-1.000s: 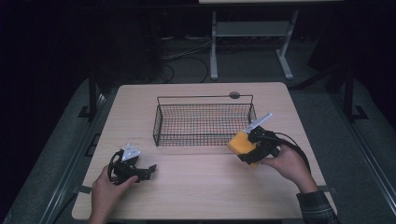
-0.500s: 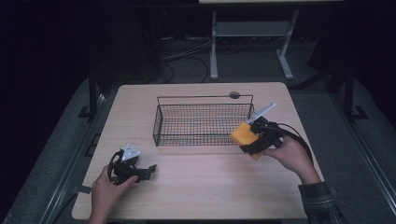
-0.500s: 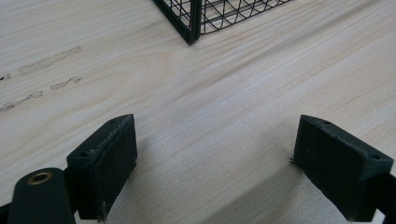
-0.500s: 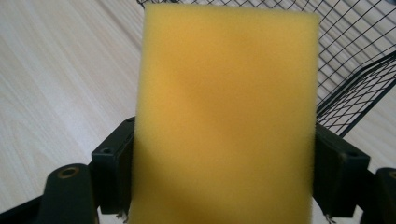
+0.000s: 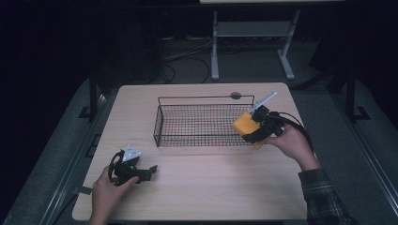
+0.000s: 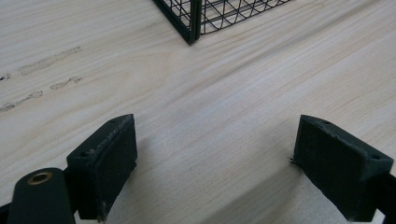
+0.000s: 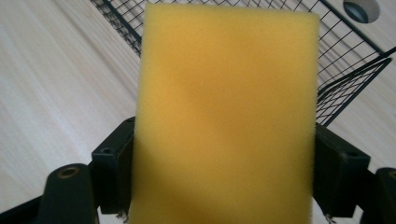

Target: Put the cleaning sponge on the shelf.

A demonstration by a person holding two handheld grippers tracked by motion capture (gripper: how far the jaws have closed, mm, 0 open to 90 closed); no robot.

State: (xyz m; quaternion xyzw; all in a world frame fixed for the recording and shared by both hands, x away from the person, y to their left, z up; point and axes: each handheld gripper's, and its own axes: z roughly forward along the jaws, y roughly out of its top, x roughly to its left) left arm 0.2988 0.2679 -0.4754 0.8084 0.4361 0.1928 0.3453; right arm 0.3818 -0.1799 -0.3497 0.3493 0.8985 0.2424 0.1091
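Note:
A yellow sponge [image 5: 245, 125] [image 7: 224, 116] is clamped between the jaws of my right gripper [image 5: 256, 131], held in the air at the right front corner of the black wire basket [image 5: 162, 123]. In the right gripper view the basket [image 7: 348, 70] lies just beyond the sponge. My left gripper [image 5: 148, 171] rests low over the table near its front left, jaws wide open with bare wood between them [image 6: 215, 154]. A corner of the basket [image 6: 191, 23] shows ahead of it.
The wooden table [image 5: 206, 187] has a round grey grommet [image 5: 235, 95] behind the basket. A white metal stand [image 5: 248, 33] and cables sit on the dark floor beyond the table. Faint smudges [image 6: 46, 60] mark the wood.
My right gripper has lifted the sponge and carried it away from me toward the basket's right front corner. The left gripper has stayed still.

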